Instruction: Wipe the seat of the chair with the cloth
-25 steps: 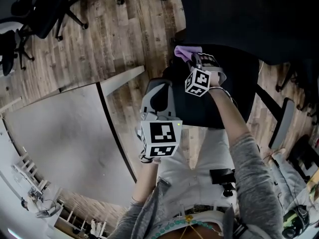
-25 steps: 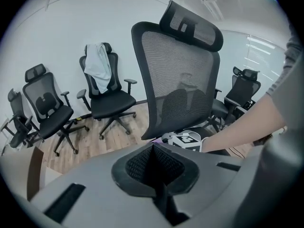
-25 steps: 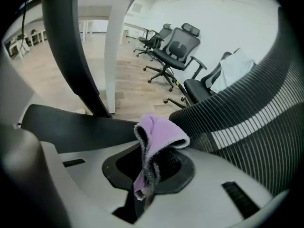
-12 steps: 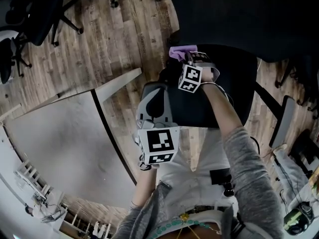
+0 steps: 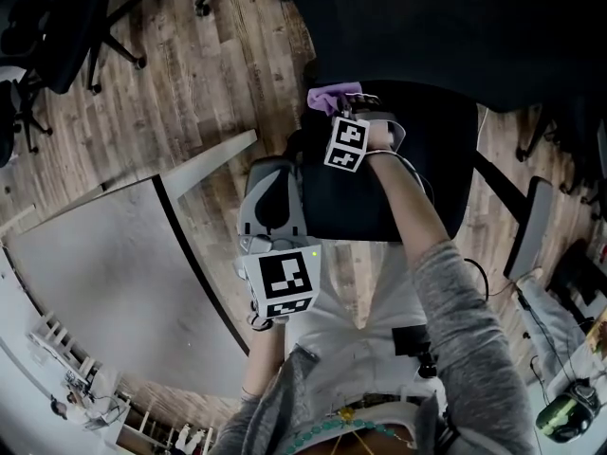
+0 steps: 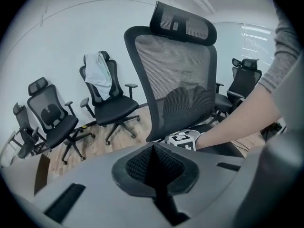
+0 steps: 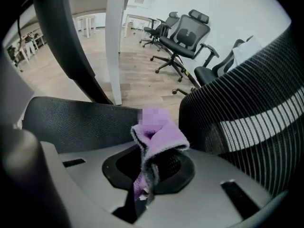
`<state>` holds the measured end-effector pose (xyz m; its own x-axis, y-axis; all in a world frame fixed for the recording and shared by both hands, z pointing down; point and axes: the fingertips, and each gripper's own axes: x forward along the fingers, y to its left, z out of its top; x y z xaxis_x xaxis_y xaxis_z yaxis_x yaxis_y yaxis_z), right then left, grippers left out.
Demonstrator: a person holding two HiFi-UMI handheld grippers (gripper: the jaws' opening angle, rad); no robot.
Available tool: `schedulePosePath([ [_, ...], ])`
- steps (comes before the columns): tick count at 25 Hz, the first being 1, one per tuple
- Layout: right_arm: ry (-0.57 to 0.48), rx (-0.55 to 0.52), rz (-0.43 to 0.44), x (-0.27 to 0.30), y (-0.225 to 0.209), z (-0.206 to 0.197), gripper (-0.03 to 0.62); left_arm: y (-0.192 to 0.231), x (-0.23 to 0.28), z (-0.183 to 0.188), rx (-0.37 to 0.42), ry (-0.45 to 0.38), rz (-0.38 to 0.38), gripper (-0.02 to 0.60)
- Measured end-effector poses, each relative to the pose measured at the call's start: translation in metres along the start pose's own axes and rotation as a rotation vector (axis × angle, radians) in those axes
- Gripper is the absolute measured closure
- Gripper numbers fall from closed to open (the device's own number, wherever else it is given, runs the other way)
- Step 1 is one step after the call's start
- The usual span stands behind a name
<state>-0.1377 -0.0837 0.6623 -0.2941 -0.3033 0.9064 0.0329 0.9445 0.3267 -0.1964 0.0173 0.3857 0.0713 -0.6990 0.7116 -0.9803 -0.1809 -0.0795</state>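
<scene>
The right gripper has its jaws clamped on the purple cloth, which sits at about 11 o'clock on the black chair seat in the head view. The left gripper has its jaws pressed together on nothing, at the seat's 8 o'clock.

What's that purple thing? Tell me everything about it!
The cloth is purple and fuzzy-looking, bunched into a little peak with a greyish edge. The right gripper has its jaws shut on it, so it sticks out between them. It is at the far edge of the black chair seat; whether it touches I can't tell.
</scene>
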Motion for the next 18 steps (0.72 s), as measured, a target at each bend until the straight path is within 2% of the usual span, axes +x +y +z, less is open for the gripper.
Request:
schedulePosePath([
  [7, 0.026, 0.058, -0.002, 0.002, -0.005, -0.025, 0.546, 0.004, 0.004, 0.001, -0.064, 0.031, -0.068, 0.574],
  [18, 0.043, 0.084, -0.005, 0.001, -0.009, -0.046, 0.546, 0.004, 0.004, 0.003, -0.053, 0.031, -0.057, 0.574],
])
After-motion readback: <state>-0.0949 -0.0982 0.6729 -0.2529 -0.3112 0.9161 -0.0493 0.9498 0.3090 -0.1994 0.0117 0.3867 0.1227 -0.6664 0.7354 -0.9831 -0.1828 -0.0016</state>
